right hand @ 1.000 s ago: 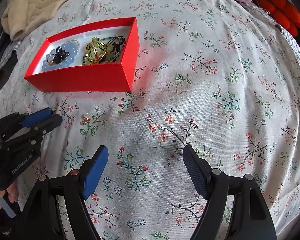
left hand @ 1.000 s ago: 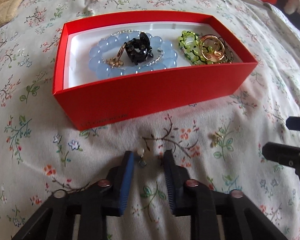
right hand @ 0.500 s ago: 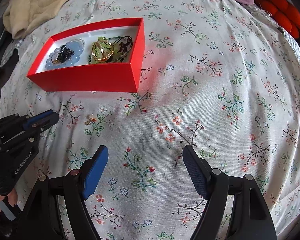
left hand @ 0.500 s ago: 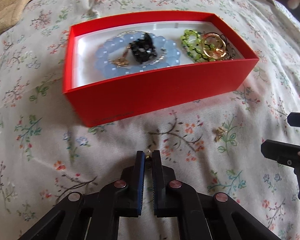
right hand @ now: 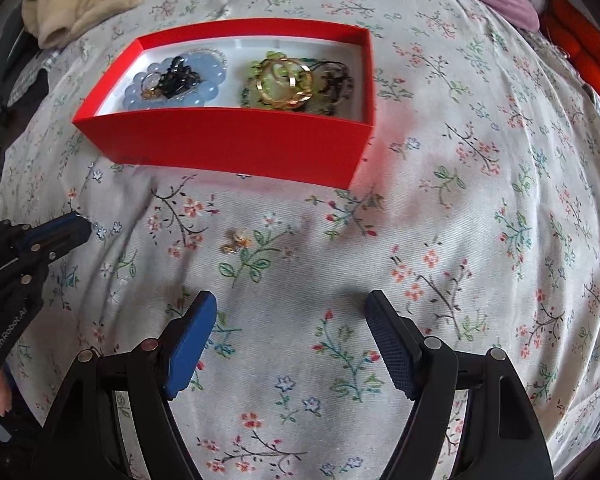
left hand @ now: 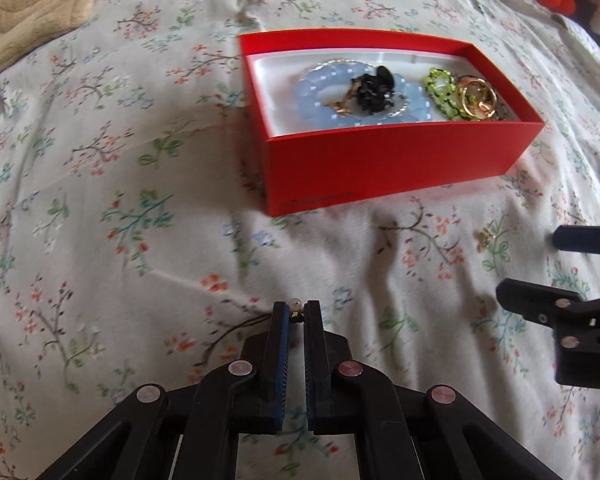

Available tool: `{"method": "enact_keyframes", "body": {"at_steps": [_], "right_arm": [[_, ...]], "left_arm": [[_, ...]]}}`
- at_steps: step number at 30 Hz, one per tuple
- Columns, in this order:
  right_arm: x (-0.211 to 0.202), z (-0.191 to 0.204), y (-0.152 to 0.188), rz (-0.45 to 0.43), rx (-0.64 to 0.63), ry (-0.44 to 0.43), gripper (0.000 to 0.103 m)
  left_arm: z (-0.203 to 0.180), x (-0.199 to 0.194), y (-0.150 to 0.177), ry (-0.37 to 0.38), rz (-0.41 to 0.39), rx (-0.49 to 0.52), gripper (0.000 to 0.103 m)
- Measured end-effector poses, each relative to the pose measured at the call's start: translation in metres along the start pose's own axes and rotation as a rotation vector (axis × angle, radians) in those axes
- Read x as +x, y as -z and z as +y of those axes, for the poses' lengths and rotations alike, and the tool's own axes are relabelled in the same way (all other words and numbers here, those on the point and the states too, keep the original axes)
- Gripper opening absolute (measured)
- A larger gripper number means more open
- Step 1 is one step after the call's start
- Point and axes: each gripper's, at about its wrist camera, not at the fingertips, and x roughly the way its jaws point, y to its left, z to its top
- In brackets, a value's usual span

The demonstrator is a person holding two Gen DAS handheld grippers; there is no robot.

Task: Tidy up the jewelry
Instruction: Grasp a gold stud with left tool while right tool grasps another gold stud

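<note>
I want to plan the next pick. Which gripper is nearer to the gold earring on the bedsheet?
Right. The right gripper is open just short of the earring; the left gripper is off to the side, shut on a small pearl piece.

Both views are evenly lit by soft, diffuse daylight. No harsh glare appears. The red box [left hand: 400, 168] casts a reddish tint onto the floral bedspread [left hand: 120, 220] beside it, most visibly at its right corner in the right wrist view. Faint grey shadows lie on the fabric near the gripper fingers. Fisheye distortion bends the bedspread strongly toward the edges; the right wrist view's corners vignette dark. The left wrist view shows slight motion blur across the fabric print.
</note>
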Motion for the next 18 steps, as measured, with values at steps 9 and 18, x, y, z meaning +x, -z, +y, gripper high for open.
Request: {"method": "enact_keyframes", "body": {"at_steps": [9, 18], "right_arm": [[0.012, 0.029, -0.015, -0.024, -0.050, 0.020, 0.079], [0.015, 0.033, -0.030, -0.048, -0.056, -0.008, 0.047]], "left_arm": [[0.023, -0.008, 0.008, 0.016, 0.004, -0.039, 0.001], [0.041, -0.011, 0.012, 0.053, 0.009, -0.103, 0.001]]}}
